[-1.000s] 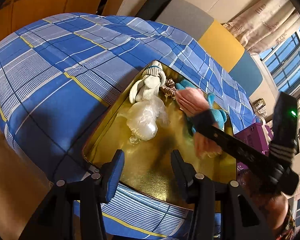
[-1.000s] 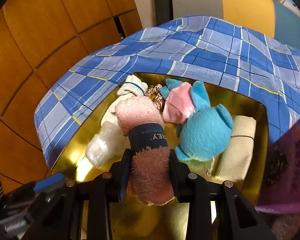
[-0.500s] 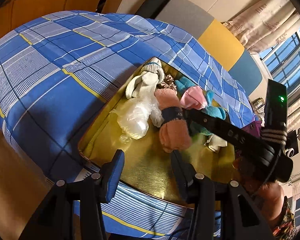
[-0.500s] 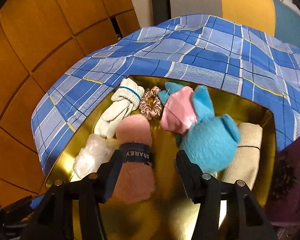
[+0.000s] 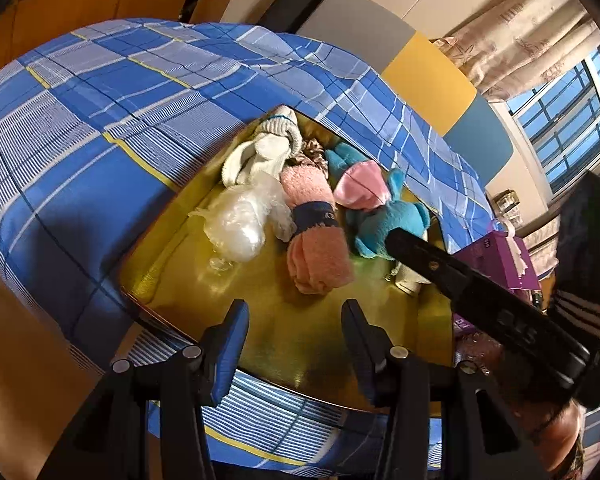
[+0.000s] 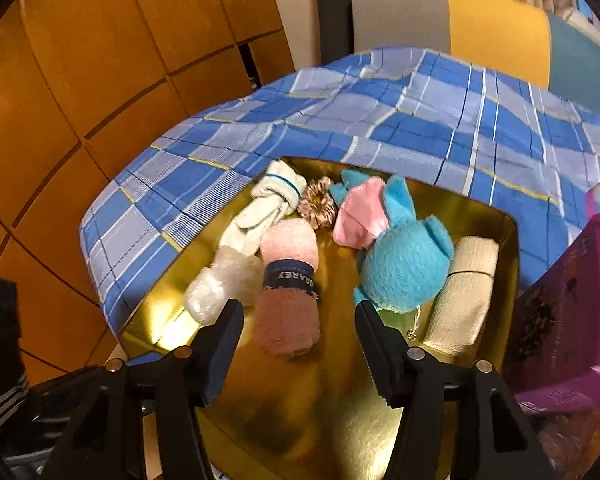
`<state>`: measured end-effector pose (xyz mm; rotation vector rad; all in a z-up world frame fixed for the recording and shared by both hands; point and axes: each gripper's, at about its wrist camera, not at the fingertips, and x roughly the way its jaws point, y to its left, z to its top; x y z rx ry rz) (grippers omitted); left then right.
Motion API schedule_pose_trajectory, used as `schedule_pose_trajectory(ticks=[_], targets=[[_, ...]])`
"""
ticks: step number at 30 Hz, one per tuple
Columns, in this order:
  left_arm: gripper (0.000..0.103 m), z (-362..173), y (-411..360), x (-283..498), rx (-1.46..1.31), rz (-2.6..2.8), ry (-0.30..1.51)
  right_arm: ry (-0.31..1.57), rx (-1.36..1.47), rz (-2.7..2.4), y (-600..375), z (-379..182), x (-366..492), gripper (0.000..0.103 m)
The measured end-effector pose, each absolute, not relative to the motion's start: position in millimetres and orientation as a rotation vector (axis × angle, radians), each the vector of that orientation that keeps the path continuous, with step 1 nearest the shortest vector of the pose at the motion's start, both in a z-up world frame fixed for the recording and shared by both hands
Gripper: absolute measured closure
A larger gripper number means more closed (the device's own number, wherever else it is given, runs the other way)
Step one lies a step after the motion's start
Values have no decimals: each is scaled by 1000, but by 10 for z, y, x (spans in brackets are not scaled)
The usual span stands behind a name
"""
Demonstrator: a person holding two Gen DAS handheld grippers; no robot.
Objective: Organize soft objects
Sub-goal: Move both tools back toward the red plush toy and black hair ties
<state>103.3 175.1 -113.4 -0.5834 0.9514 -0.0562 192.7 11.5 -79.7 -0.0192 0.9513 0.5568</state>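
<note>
A gold tray lies on the blue plaid cloth. In it lie a rolled pink towel with a dark band, a blue and pink plush toy, a white glove, a crumpled clear plastic bag, a scrunchie and a beige folded cloth. My right gripper is open and empty, just behind the pink towel. My left gripper is open and empty over the tray's near edge.
A purple box stands at the tray's right side. The plaid cloth drops off at the left to a wooden floor. Chair backs stand behind the table. The right gripper's body crosses the left wrist view.
My right gripper opened and let go of the pink towel, which now lies in the tray, then drew back. The left gripper stayed in place, open.
</note>
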Motion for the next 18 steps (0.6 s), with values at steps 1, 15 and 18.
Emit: schedule_pose_trajectory(ticks=[1, 15, 18], targets=[[55, -1133, 1740, 1031, -589, -63, 953, 939, -24, 562, 107, -758, 1890, 44], [55, -1007, 1380, 1041, -529, -135, 951, 755, -59, 545, -288, -111, 1482, 41], [55, -985, 1291, 1034, -514, -151, 953, 729, -61, 524, -421, -34, 1424, 40]])
